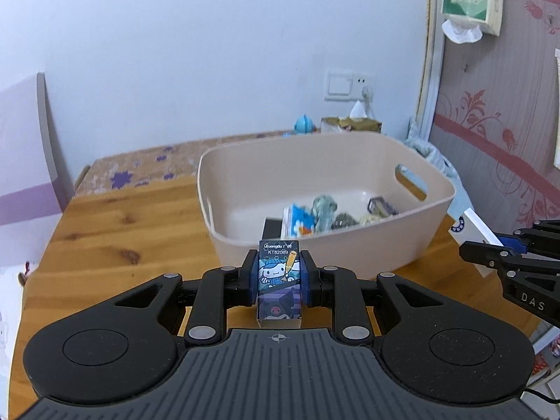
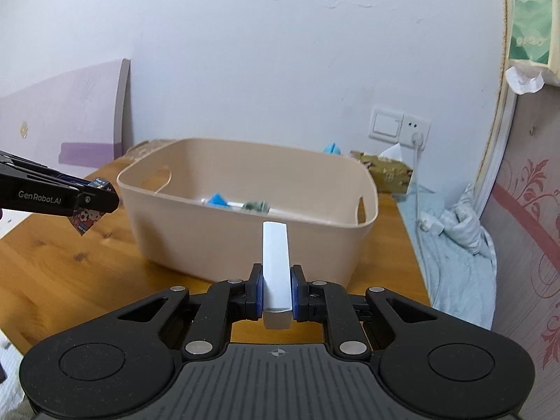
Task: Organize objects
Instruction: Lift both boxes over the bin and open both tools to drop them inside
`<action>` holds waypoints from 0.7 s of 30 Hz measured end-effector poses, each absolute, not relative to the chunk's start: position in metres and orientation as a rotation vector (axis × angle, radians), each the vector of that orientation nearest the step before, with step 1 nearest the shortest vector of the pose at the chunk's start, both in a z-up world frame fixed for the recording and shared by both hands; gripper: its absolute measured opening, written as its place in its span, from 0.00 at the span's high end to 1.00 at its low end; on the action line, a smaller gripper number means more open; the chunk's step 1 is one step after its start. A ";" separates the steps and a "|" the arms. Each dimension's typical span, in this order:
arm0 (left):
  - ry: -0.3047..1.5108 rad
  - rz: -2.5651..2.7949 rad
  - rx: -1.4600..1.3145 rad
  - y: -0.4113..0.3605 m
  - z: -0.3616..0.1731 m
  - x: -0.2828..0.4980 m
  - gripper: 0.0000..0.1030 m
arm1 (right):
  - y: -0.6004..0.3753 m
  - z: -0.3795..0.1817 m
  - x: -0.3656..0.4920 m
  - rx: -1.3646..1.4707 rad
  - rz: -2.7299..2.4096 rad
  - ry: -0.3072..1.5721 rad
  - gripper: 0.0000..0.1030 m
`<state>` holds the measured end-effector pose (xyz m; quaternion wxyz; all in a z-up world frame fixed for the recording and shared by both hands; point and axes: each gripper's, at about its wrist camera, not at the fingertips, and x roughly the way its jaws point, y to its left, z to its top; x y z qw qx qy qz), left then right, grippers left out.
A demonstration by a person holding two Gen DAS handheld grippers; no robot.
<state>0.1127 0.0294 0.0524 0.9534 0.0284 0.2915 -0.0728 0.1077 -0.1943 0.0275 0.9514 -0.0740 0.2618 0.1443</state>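
Note:
A beige plastic basket [image 1: 350, 245] with cut-out handles stands on the wooden table [image 1: 122, 231]; it also shows in the right wrist view [image 2: 245, 241]. Several small items lie inside it. My left gripper [image 1: 279, 273] is shut on a small cartoon-printed box [image 1: 279, 280], held just before the basket's near wall. It shows from the side in the right wrist view [image 2: 94, 196], with the box [image 2: 85, 222] hanging below. My right gripper [image 2: 276, 287] is shut on a white box [image 2: 275, 269], in front of the basket's near wall. It appears at the right edge of the left wrist view [image 1: 490, 255], with the white box [image 1: 472, 234].
A tissue box [image 2: 385, 171] and a blue toy [image 2: 332, 147] sit behind the basket by a wall socket [image 2: 414, 129]. A crumpled light-blue cloth [image 2: 462, 241] lies right of the table. A wall tissue holder [image 2: 532, 24] hangs upper right. A purple-striped board [image 2: 70, 133] leans at left.

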 end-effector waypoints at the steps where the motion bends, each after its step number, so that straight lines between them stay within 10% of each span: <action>1: 0.585 -0.150 0.060 0.029 0.055 0.114 0.77 | -0.195 0.030 0.109 -0.148 0.291 0.525 0.85; 21: 0.537 -0.156 0.089 0.020 0.076 0.187 0.77 | -0.192 0.054 0.173 -0.151 0.251 0.476 0.85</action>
